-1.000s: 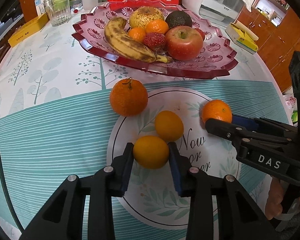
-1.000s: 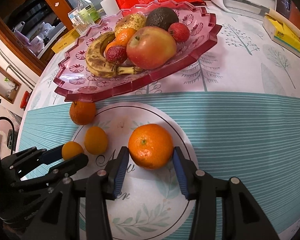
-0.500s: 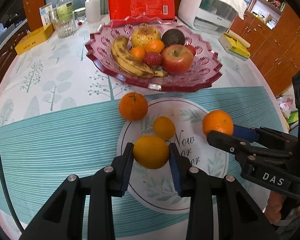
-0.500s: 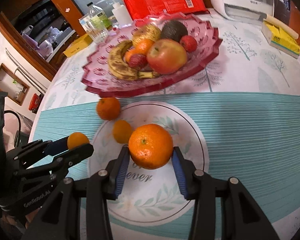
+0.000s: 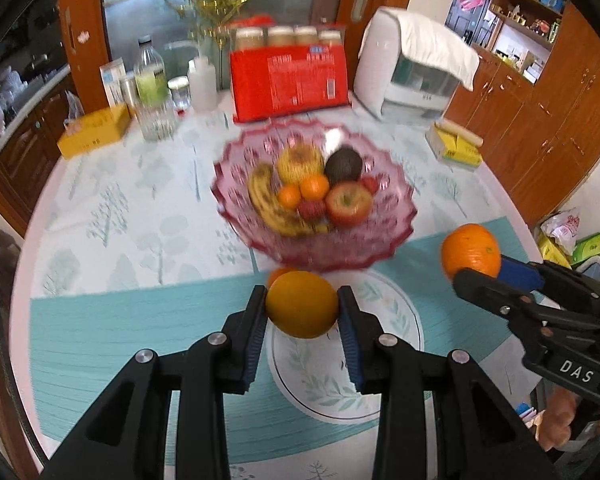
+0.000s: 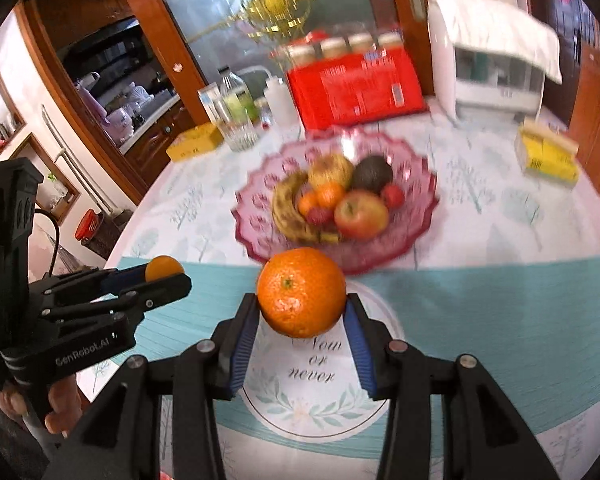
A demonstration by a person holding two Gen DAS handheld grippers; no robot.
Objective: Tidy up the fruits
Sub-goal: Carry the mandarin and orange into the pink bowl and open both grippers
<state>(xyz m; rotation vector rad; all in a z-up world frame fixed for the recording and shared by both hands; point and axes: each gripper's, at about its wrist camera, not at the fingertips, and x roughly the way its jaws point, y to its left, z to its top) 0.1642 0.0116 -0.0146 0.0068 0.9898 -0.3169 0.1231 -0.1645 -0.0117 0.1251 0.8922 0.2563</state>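
My left gripper (image 5: 302,312) is shut on a yellow-orange citrus fruit (image 5: 302,304) and holds it well above the table. My right gripper (image 6: 302,304) is shut on a larger orange (image 6: 302,292), also raised. The pink glass fruit bowl (image 5: 312,252) sits beyond both, holding a banana, an apple, an avocado, small oranges and red fruit; it also shows in the right wrist view (image 6: 412,232). One more orange (image 5: 277,273) peeks out behind the held citrus. The right gripper with its orange (image 5: 471,251) shows at right in the left wrist view.
A round printed placemat (image 6: 316,380) lies under the grippers on the table. At the back stand a red package (image 5: 287,80), a white appliance (image 5: 412,76), a bottle and glass (image 5: 153,100), and yellow boxes (image 5: 93,136) (image 5: 456,148).
Both grippers have risen high above the table with their fruit, and the bowl now lies farther below. The two loose fruits on the mat are mostly hidden behind the held citrus.
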